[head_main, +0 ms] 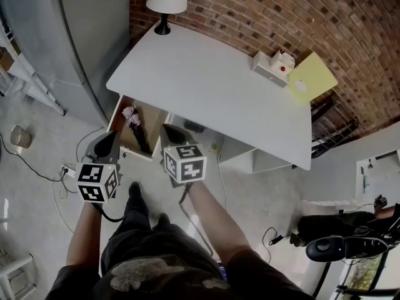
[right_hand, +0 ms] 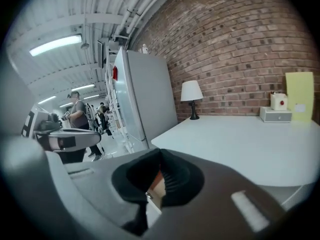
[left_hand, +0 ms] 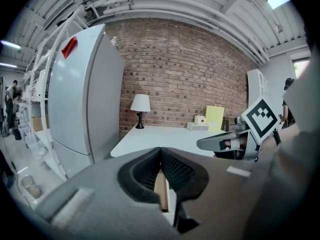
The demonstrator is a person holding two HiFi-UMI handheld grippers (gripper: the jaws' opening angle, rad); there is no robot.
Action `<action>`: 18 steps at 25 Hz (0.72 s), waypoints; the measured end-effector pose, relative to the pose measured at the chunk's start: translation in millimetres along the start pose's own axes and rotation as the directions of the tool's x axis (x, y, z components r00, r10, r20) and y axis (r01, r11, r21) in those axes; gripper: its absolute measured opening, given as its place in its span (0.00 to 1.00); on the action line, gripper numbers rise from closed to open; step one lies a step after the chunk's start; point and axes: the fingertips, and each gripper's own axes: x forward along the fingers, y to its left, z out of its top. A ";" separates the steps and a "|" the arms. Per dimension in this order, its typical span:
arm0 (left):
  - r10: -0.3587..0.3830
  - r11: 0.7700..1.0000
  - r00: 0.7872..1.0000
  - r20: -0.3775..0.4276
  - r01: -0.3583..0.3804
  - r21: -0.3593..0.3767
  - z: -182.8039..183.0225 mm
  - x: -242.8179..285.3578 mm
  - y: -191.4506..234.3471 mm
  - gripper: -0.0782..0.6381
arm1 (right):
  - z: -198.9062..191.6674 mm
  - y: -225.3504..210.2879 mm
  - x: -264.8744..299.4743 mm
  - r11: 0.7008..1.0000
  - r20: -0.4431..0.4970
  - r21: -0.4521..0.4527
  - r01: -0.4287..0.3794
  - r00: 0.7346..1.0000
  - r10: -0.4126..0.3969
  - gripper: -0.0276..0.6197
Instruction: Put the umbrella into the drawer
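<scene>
Under the near left corner of the white table (head_main: 206, 86), the drawer (head_main: 119, 119) stands pulled out, and the umbrella (head_main: 139, 136) lies inside it on the wooden bottom. The umbrella is folded, slim and dark, with a pale pinkish bunch at its far end, and its long axis runs roughly along the drawer's depth, from the back towards the person. In the head view the drawer sits between the two grippers and slightly ahead of them: the left gripper (head_main: 107, 144) is just beside its left wall and the right gripper (head_main: 171, 134) is near its right front corner, so neither is clearly the nearer. Both point forward and a little down towards the table. Each gripper's own view shows its jaws closed together with nothing held between them. The umbrella appears to be stowed, so the remaining move is probably to push the drawer front in, away from the person.
</scene>
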 end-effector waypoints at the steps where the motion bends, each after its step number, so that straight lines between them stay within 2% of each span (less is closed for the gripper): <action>1: -0.005 1.000 1.000 0.001 0.005 0.003 0.8 -3.4 -7.1 0.12 | 0.7 -2.6 -9.7 1.000 0.009 0.002 0.010 1.000 -0.010 0.05; 10: -0.059 0.998 0.998 0.035 0.058 0.014 3.7 -43.3 -73.4 0.12 | 2.8 -21.3 -106.1 0.996 0.109 -0.006 0.085 0.990 -0.084 0.05; 18: -0.135 0.990 0.989 0.066 0.132 0.046 12.0 -63.3 -109.0 0.12 | -3.6 -32.3 -169.1 0.982 0.169 0.011 0.187 0.968 -0.187 0.05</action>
